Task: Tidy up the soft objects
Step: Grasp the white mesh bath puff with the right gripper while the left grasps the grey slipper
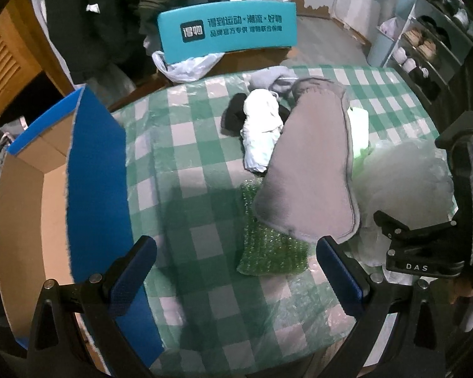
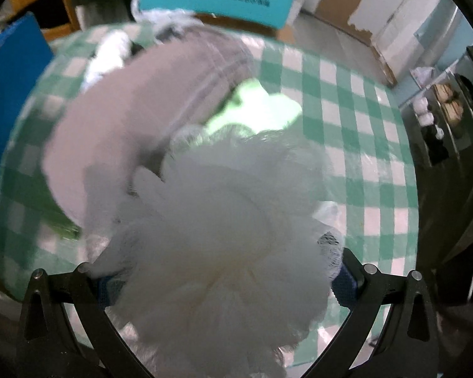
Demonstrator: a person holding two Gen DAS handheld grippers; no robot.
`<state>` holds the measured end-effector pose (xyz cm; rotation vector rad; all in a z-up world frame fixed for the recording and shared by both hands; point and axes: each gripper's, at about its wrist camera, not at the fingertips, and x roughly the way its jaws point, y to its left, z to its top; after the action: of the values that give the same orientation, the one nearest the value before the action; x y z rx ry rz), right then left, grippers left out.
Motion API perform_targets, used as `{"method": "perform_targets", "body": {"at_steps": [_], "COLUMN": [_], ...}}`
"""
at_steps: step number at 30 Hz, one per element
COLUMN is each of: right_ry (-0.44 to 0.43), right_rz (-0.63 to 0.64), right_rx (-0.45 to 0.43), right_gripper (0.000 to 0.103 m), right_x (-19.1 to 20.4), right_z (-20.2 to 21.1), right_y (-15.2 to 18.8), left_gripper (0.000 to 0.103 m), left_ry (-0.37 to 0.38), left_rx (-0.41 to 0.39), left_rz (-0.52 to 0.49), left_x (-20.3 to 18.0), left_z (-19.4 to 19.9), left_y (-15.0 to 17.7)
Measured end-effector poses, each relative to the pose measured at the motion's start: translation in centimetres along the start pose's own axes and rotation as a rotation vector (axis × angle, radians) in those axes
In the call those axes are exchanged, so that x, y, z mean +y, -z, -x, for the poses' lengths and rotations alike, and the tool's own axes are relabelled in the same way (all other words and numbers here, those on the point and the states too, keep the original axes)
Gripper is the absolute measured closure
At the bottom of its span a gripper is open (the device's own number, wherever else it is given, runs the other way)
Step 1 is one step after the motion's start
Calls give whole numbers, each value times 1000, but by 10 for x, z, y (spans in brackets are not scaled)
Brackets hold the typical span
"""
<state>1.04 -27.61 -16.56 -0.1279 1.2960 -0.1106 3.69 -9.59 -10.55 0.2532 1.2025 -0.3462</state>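
Observation:
My left gripper (image 1: 236, 267) is open and empty above the green checked table (image 1: 198, 145). Ahead of it lie a green bubble-wrap pouch (image 1: 268, 252), a grey insole-shaped pad (image 1: 312, 170), a white rolled cloth (image 1: 261, 129) over a black item (image 1: 233, 116), and a grey cloth (image 1: 271, 78). A blue cardboard box (image 1: 78, 170) stands open at the left. My right gripper (image 2: 224, 283) is shut on a white mesh bath pouf (image 2: 224, 226), which fills its view. The pouf also shows in the left wrist view (image 1: 403, 182). A light green item (image 2: 261, 107) lies beside the grey pad (image 2: 135, 107).
A teal chair back (image 1: 227, 31) with plastic bags stands behind the table. Dark coats (image 1: 104, 15) hang at the back left. A shoe rack (image 1: 425, 50) stands at the right. The table's near edge is close under my left gripper.

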Motion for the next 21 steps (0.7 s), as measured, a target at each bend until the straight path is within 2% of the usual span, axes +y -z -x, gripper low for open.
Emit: {"method": "perform_targets", "body": {"at_steps": [6,8,11,14,21], "right_ry": [-51,-67,-95,-125,-128], "right_rz": [-42,-43,-59,-103,-182], "right_rx": [26,23,16,-10,-65], "right_gripper": [4,17,30,39,42], "right_x": [-14,-18,-25,-36,-59], "right_z": [-7,-6,-4,1,9], "right_y": [4,5,6,6,5], "left_gripper": [1,1,1,1,1], "left_ry": [40,61,83,109,95], "left_rx": [12,19,32,42,34], "left_rz": [-10,-15,-16,0,-19], "left_x": [-11,-16,-25,-35,-63], "left_z": [-10,-15,-23,-31,-48], "left_y": [-10,-15,-22,-30,-44]}}
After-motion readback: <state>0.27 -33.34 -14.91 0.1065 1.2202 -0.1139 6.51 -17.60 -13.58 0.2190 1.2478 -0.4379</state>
